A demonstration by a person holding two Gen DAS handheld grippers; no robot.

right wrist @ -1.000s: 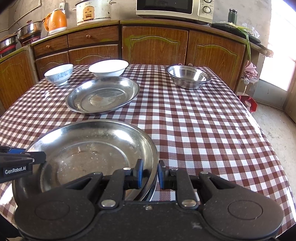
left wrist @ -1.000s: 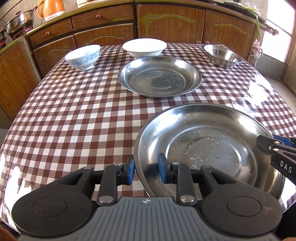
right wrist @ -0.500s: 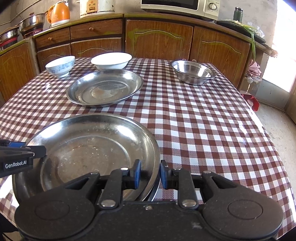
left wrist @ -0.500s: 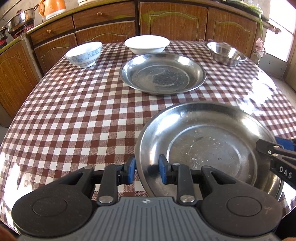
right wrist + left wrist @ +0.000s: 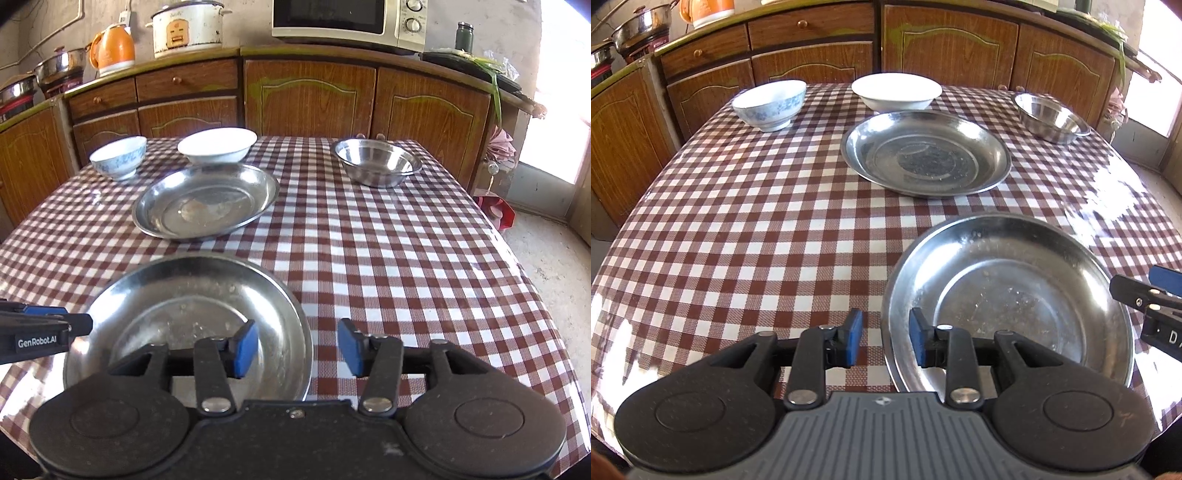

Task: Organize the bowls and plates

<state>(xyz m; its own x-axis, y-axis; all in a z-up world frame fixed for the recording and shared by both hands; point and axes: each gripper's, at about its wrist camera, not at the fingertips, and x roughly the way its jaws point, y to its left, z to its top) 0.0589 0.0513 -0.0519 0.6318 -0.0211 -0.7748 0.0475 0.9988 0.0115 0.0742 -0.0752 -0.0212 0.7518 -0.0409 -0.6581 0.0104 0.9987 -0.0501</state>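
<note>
The near steel plate (image 5: 1008, 302) is being straddled at the table's (image 5: 757, 229) near edge by both tools. The left gripper (image 5: 884, 341) is being eased apart, its pads either side of the plate's left rim without pressing on it. The right gripper (image 5: 297, 347) is being spread wide across the right rim, clear of it. The far steel plate (image 5: 205, 201) is lying toward the far edge, with the patterned bowl (image 5: 118, 157), white bowl (image 5: 217, 146) and steel bowl (image 5: 376, 162) beyond it.
</note>
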